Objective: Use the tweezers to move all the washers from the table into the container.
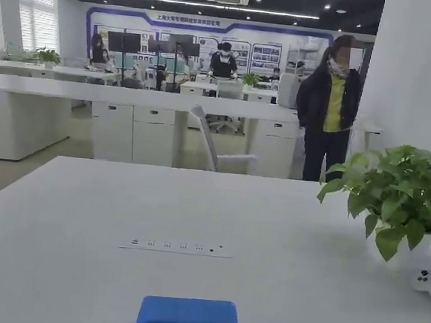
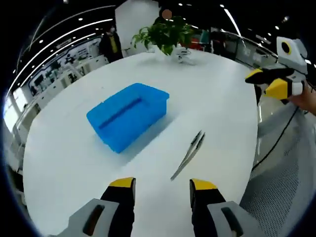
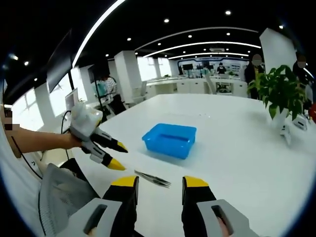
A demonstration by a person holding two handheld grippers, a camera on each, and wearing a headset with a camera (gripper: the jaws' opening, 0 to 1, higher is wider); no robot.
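The blue container [image 2: 129,114] sits on the white table [image 2: 217,98], its top open; it is also at the bottom edge of the head view [image 1: 186,319] and ahead in the right gripper view [image 3: 170,139]. Metal tweezers [image 2: 190,153] lie flat on the table near its edge, between the container and me. My left gripper [image 2: 162,190] is open just short of the tweezers. My right gripper [image 3: 160,183] is open too, with the tweezers [image 3: 152,178] lying right between its yellow tips. Each gripper also appears in the other's view, the right [image 2: 257,83] and the left [image 3: 121,158], both held above the table edge with nothing in them.
A potted plant [image 1: 405,197] in a white pot stands at the table's far right. A flush socket strip [image 1: 176,246] runs across the table's middle. A person [image 1: 328,103] stands beyond the far edge, with desks and chairs behind.
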